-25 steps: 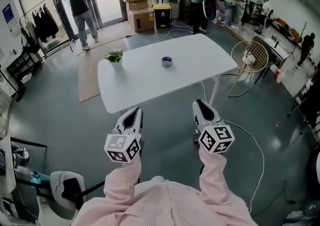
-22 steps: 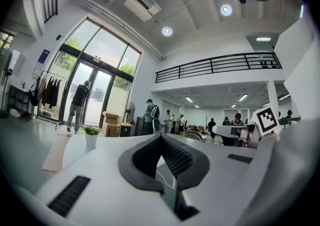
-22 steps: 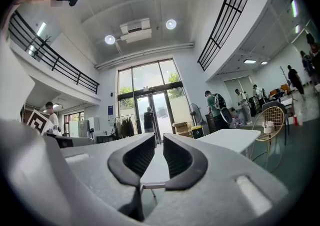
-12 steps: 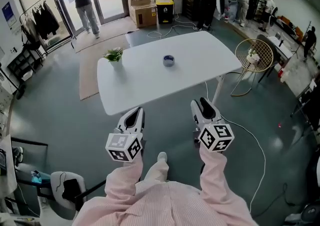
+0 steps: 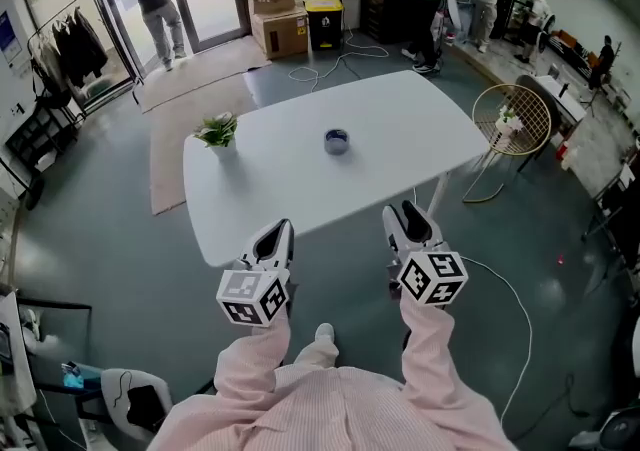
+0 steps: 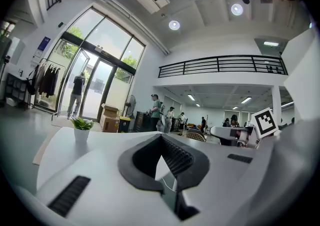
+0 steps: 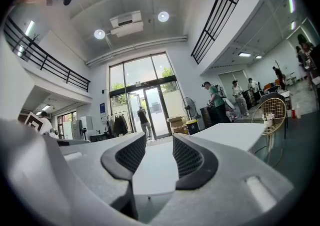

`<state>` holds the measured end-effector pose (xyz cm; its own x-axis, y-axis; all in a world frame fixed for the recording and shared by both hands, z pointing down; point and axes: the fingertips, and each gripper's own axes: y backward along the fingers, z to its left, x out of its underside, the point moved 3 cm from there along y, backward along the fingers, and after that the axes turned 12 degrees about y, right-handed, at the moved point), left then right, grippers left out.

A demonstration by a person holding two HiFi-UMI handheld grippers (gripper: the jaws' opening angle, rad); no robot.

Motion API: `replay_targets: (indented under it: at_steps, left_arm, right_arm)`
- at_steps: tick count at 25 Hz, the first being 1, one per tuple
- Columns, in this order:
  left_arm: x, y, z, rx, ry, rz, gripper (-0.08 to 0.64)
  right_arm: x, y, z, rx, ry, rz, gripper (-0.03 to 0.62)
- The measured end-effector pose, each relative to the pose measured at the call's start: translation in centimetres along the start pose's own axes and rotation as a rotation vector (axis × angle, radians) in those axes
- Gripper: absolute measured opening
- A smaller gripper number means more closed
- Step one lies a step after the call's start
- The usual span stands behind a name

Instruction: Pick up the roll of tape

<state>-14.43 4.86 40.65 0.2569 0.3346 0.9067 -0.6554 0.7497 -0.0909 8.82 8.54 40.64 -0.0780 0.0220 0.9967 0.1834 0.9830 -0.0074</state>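
The roll of tape (image 5: pixel 336 141), dark blue-grey, lies flat near the middle of the white table (image 5: pixel 400 124). Both grippers are held level in front of the table's near edge, well short of the roll. My left gripper (image 5: pixel 277 230) (image 6: pixel 161 137) has its pad tips touching, with nothing between them. My right gripper (image 5: pixel 408 211) (image 7: pixel 159 139) is opening; a clear gap shows between its pads, and only the tabletop (image 7: pixel 225 132) shows through it. Neither gripper view shows the roll.
A small potted plant (image 5: pixel 218 129) (image 6: pixel 81 126) stands at the table's left end. A round wire chair (image 5: pixel 512 119) stands right of the table, with a white cable (image 5: pixel 505 279) on the floor. Cardboard boxes (image 5: pixel 275 19), a yellow-lidded bin (image 5: pixel 324 24) and several people are at the back.
The table has come nearer to both grippers, its near edge now just ahead of their tips. A shoe shows below between the sleeves. The tape has not moved on the table.
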Motion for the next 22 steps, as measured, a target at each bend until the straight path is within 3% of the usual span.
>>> replay_targets:
  at_steps: [11, 22]
  left_arm:
    - [-3.1, -9.4, 5.2, 0.035, 0.011, 0.017, 0.002]
    - [-3.5, -15.2, 8.0, 0.064, 0.034, 0.065, 0.002]
  right_arm:
    - [0.4, -9.7, -3.0, 0.025, -0.012, 0.037, 0.151]
    - [1.5, -15.0, -5.4, 0.041, -0.06, 0.077, 0.15]
